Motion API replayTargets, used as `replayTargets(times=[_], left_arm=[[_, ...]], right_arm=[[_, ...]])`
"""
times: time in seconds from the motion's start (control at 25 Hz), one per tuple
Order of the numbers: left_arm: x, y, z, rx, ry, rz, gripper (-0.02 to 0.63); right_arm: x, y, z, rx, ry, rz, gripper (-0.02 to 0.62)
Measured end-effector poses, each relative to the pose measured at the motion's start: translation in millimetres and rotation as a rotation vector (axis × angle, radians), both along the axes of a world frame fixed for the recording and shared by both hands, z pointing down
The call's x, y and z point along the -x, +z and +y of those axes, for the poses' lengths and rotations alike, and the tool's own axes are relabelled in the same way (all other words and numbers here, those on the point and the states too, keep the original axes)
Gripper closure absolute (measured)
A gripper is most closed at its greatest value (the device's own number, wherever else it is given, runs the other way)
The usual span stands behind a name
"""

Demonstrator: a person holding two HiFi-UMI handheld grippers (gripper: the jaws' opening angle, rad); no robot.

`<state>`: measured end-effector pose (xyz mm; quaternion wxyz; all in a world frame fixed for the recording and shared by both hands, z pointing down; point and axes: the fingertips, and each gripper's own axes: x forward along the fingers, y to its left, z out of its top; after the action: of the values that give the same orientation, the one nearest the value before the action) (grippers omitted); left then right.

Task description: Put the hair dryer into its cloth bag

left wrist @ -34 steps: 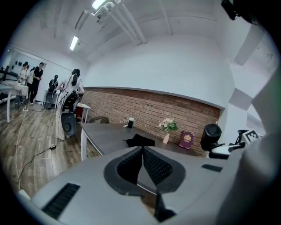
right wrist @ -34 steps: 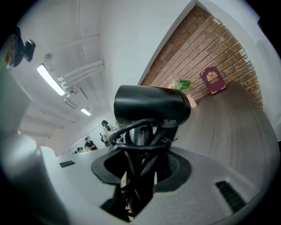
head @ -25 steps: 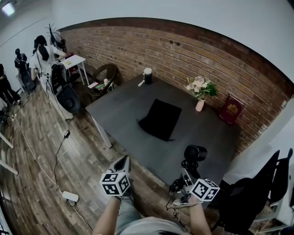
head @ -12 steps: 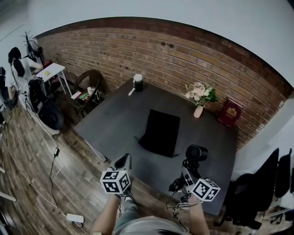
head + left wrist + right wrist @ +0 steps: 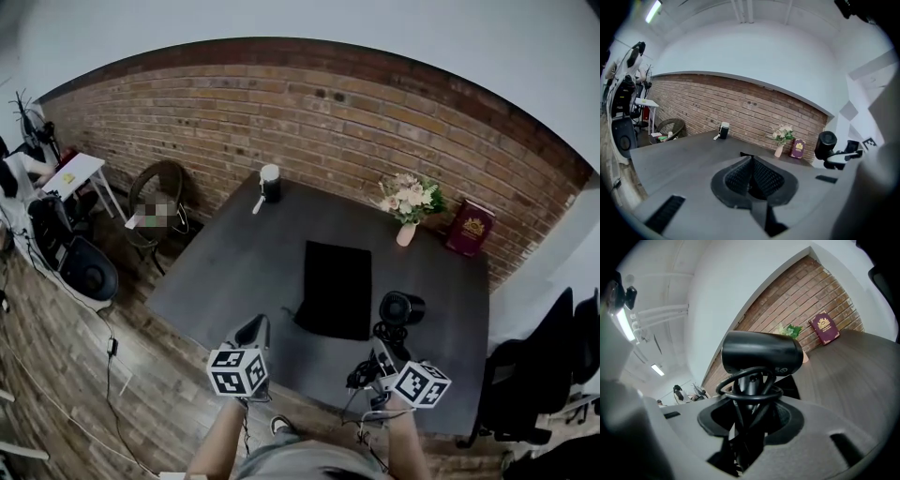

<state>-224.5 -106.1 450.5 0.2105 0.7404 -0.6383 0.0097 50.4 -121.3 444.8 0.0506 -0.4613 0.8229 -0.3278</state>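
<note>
Clamped on the handle of a black hair dryer (image 5: 761, 351), jaws held partly apart by it: right gripper (image 5: 750, 399), low at the right of the head view. Barrel uppermost, above the jaws. Black cord (image 5: 749, 383) looped round the handle and trailing down between the jaws. Held up over the near right part of the dark grey surface (image 5: 225, 272), with only the gripper gripping it.

Left gripper (image 5: 751, 163): jaws pressed together, nothing between them. Low at the left of the head view, by the near edge of the surface, well apart from the right gripper.

Black cloth bag (image 5: 337, 289): flat on the middle of the surface, beyond both grippers. Near the hair dryer in the head view, just to its left. Which end lies open: impossible to tell.

Along the far edge, before the red brick wall (image 5: 281, 103):
- black container with a white top (image 5: 270, 183), at the left
- small vase of pale flowers (image 5: 407, 211), further right
- dark red book (image 5: 472, 227), upright at the far right corner

Off the left end of the surface: wicker chair (image 5: 155, 192) on a wood-plank floor (image 5: 56, 375). Off the right end: black office chair (image 5: 525, 384).
</note>
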Motion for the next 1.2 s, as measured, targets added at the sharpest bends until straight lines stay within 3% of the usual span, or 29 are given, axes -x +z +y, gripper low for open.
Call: replayTargets(times=[0.2,0.36,0.64,0.92,1.2], left_arm=[[10.3,7.4,-26.4,0.006,0.07,-0.013,0.594],[5.0,22.7,-44.5,0.031,0.084,0.028,0.594],[-17.9,32.5,-64.5,0.056,0.113,0.036,0.594],[-33.9,33.9,-74.9,0.063,0.152,-0.015,0.594],[-45.1,66.7,-67.8,0.15,0.17,-0.023,0.593]], right_arm=[[6.0,2.6,-9.7,0.007,0.068,0.004,0.442],[-0.3,9.8,-15.1,0.031,0.084,0.033,0.442],[-12.1,15.0,-37.3,0.05,0.079,0.047,0.443],[-12.8,21.0,-52.8,0.06,0.042,0.049,0.442],[-16.6,51.1,-51.5,0.143,0.034,0.042,0.442]])
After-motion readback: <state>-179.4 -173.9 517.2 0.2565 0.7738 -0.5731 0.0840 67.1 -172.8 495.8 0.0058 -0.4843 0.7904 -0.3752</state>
